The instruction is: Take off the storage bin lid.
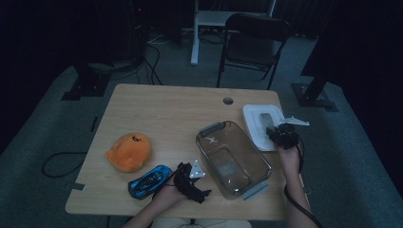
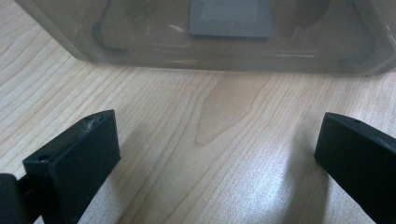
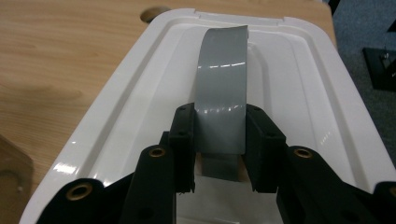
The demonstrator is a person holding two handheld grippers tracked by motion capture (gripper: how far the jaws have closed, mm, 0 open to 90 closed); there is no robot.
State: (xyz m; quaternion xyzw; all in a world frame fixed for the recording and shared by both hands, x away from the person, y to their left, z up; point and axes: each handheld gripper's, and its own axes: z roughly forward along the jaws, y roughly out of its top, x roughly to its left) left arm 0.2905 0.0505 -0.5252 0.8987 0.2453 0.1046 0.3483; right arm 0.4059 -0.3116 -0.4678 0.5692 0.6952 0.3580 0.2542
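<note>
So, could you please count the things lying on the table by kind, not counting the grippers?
Orange plush toy: 1
Blue toy car: 1
Clear storage bin: 1
White lid with grey handle: 1
Total: 4
</note>
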